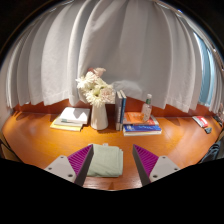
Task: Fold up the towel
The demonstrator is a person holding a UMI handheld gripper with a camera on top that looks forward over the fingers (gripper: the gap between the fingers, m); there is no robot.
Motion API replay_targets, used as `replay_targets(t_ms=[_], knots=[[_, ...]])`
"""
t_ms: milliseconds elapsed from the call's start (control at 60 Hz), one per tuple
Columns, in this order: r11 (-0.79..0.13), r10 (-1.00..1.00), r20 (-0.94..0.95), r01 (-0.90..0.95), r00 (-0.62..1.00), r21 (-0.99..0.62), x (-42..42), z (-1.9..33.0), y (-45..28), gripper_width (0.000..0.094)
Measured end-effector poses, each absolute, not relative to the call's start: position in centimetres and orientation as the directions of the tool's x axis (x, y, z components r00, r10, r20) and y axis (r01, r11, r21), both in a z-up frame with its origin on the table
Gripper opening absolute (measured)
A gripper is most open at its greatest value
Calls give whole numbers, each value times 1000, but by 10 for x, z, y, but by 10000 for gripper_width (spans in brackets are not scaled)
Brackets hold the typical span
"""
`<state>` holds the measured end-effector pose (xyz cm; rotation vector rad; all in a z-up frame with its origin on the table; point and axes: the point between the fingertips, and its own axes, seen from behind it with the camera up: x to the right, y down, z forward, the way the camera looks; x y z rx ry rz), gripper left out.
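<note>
A pale green towel (105,160) lies folded into a small rectangle on the wooden table (40,135), between my two fingers. My gripper (112,164) is open: the purple pads (80,161) stand apart at each side of the towel with a gap on both sides. The towel rests flat on the table on its own.
At the far side of the table stand a white vase of white flowers (98,100), a stack of books (70,121), upright books (121,108), a blue book (141,127) and a small bottle (147,108). White curtains (120,50) hang behind.
</note>
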<state>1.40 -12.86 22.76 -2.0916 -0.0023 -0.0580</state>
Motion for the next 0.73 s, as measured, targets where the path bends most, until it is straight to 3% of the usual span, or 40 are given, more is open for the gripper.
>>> replay_targets(t_ms=[217,733], knots=[[-452,-7,14,9,1000,-892,-25,257,-178,799],[-484,-15,9,1,1000,-875,-71,239,-257,800]])
